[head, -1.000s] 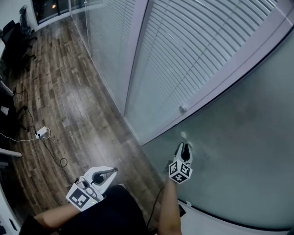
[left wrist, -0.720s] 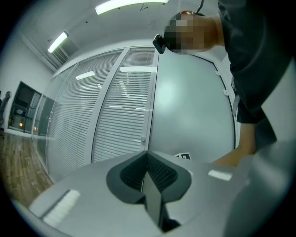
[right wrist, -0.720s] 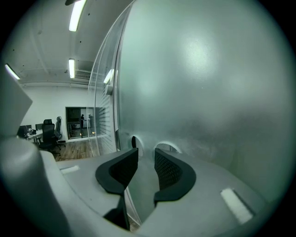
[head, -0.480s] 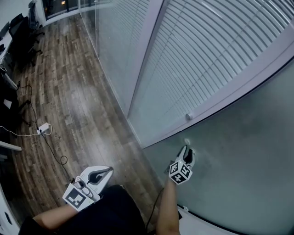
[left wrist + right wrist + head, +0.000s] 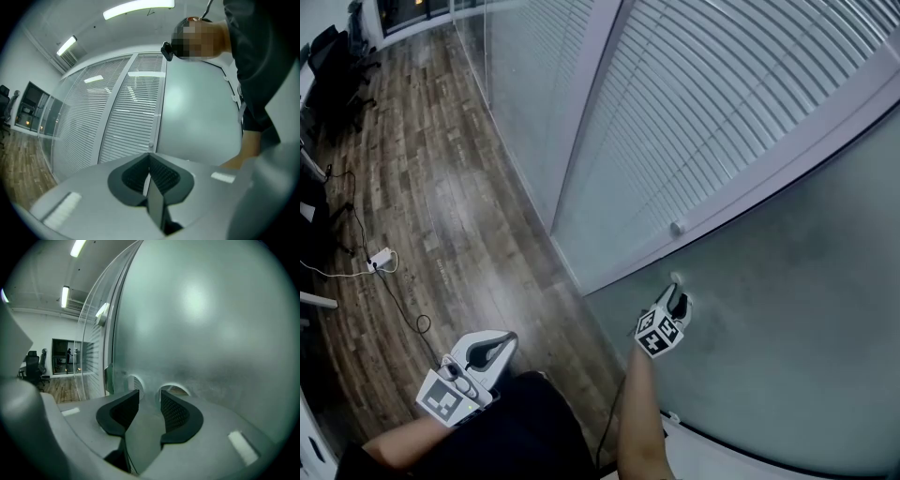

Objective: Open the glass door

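1. The frosted glass door point(image 5: 787, 281) fills the right side, beside the blinds point(image 5: 722, 84).
2. The right claw point(image 5: 677, 298) is released, its jaws just opening with nothing between them, tips near the door's knob point(image 5: 676, 277).
3. The left claw point(image 5: 492, 347) is clenched and empty, above the floor point(image 5: 422, 206).

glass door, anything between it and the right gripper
Nothing visible does. The right gripper is close in front of the frosted glass door. Its fingers are apart and have just been opening, with nothing between them and only bare glass ahead. Whether they touch the pane cannot be told.
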Action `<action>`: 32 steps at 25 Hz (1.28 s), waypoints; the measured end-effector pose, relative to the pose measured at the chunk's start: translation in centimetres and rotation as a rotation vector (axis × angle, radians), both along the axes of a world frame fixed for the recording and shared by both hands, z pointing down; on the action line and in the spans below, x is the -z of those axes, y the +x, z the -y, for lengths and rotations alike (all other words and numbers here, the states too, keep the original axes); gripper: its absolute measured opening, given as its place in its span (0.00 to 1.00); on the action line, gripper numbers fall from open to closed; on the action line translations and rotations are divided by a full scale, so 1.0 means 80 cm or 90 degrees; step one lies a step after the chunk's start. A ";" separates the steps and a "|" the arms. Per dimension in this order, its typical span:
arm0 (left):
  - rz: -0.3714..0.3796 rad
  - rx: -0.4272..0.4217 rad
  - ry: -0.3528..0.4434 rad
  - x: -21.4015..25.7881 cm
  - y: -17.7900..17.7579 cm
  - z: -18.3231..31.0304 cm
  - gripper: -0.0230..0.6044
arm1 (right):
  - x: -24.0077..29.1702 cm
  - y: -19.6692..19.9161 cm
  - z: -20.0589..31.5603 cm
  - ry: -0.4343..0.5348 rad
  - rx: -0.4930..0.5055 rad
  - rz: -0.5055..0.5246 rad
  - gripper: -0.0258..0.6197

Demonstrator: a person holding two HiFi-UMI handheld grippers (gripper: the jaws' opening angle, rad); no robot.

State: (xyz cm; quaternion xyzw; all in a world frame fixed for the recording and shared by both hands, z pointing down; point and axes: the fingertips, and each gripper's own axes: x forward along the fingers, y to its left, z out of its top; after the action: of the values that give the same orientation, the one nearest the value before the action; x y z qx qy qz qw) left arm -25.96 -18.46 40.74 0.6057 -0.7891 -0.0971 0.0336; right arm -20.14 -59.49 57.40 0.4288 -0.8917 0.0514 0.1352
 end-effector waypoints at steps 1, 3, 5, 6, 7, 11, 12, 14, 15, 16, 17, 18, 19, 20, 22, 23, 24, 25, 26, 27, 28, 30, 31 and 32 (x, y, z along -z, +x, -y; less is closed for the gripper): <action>0.000 -0.001 0.010 0.004 0.000 0.001 0.04 | -0.001 -0.002 0.002 -0.001 -0.004 -0.005 0.26; -0.002 -0.003 0.004 -0.003 0.000 0.001 0.04 | -0.005 -0.005 0.006 -0.003 -0.020 -0.007 0.28; -0.005 0.003 -0.013 -0.014 0.000 -0.003 0.04 | -0.009 -0.004 0.012 -0.006 -0.037 0.000 0.28; -0.007 0.009 -0.016 -0.016 -0.002 -0.006 0.04 | -0.010 -0.004 0.014 -0.009 -0.046 0.004 0.27; -0.007 0.014 -0.013 -0.015 -0.004 -0.010 0.04 | -0.010 -0.003 0.016 -0.011 -0.057 0.009 0.28; -0.006 0.027 0.012 -0.005 -0.009 -0.022 0.04 | -0.005 0.003 0.023 -0.009 -0.094 0.035 0.26; -0.010 0.030 0.004 -0.009 -0.009 -0.026 0.04 | -0.004 0.004 0.024 -0.009 -0.093 0.037 0.25; -0.016 0.031 -0.002 -0.011 -0.008 -0.033 0.04 | -0.002 0.006 0.024 -0.014 -0.085 0.036 0.25; -0.023 0.033 -0.003 -0.012 -0.008 -0.037 0.04 | 0.001 0.006 0.023 -0.018 -0.083 0.036 0.24; -0.030 0.037 -0.002 -0.014 -0.010 -0.041 0.04 | 0.004 0.006 0.022 -0.021 -0.084 0.037 0.24; -0.038 0.043 0.000 -0.017 -0.014 -0.044 0.04 | 0.005 0.005 0.021 -0.024 -0.084 0.037 0.24; -0.047 0.050 0.003 -0.021 -0.019 -0.046 0.04 | 0.005 0.004 0.019 -0.025 -0.083 0.037 0.24; -0.057 0.057 0.004 -0.025 -0.023 -0.047 0.04 | 0.003 0.003 0.017 -0.025 -0.080 0.036 0.24; -0.065 0.060 0.003 -0.028 -0.025 -0.046 0.04 | 0.000 0.004 0.014 -0.026 -0.075 0.035 0.24; -0.069 0.053 0.003 -0.030 -0.022 -0.045 0.04 | 0.001 0.008 0.008 -0.028 -0.067 0.033 0.23; -0.069 0.046 0.005 -0.029 -0.019 -0.045 0.04 | 0.003 0.010 0.004 -0.028 -0.064 0.031 0.23; -0.069 0.040 0.005 -0.029 -0.017 -0.047 0.04 | 0.005 0.012 0.000 -0.027 -0.061 0.030 0.23; -0.070 0.034 0.006 -0.029 -0.016 -0.048 0.04 | 0.007 0.013 -0.004 -0.026 -0.060 0.029 0.23; -0.071 0.030 0.008 -0.030 -0.016 -0.050 0.04 | 0.007 0.014 -0.009 -0.026 -0.059 0.031 0.23; -0.072 0.025 0.009 -0.031 -0.016 -0.051 0.04 | 0.007 0.015 -0.013 -0.025 -0.060 0.036 0.22; -0.073 0.022 0.011 -0.032 -0.016 -0.052 0.04 | 0.006 0.017 -0.018 -0.025 -0.062 0.042 0.22; -0.073 0.011 0.014 -0.032 -0.017 -0.052 0.04 | 0.004 0.018 -0.026 -0.024 -0.066 0.053 0.22; -0.066 0.003 0.015 -0.030 -0.016 -0.050 0.04 | 0.003 0.019 -0.029 -0.023 -0.067 0.055 0.22; -0.058 -0.007 0.017 -0.028 -0.015 -0.048 0.04 | 0.002 0.019 -0.032 -0.022 -0.067 0.056 0.22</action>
State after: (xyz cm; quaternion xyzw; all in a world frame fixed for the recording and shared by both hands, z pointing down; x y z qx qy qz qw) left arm -27.20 -14.58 42.98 0.6051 -0.7822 -0.1350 0.0617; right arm -18.65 -56.90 57.21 0.4699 -0.8722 0.0922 0.1003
